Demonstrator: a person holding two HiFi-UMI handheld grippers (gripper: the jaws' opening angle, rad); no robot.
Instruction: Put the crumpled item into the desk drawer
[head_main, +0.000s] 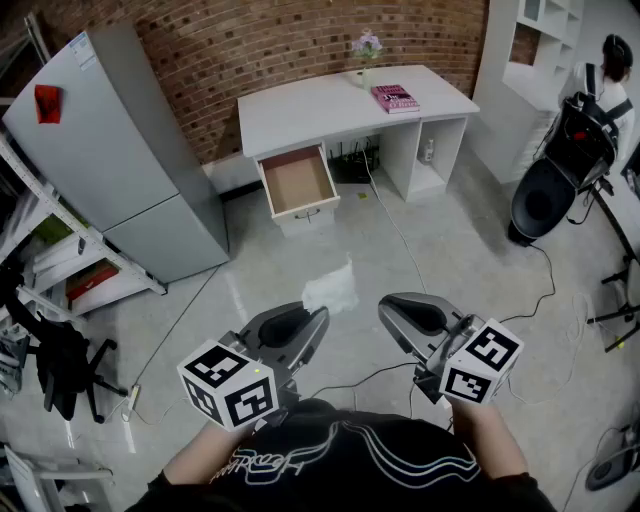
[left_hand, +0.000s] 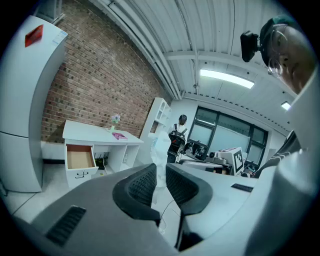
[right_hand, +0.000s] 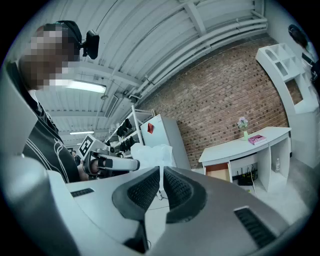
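Observation:
A crumpled white item hangs over the floor at the tip of my left gripper, which is shut on it. In the left gripper view the white item sticks up between the dark ribbed pads. My right gripper is level with the left one, a little to its right, shut with nothing in it. In the right gripper view its pads nearly touch, and the white item shows beyond them. The desk drawer stands pulled out and empty under the white desk.
A grey fridge stands left of the desk. A pink book and a small vase of flowers are on the desktop. Cables run across the floor. A black chair is at left, a person at right.

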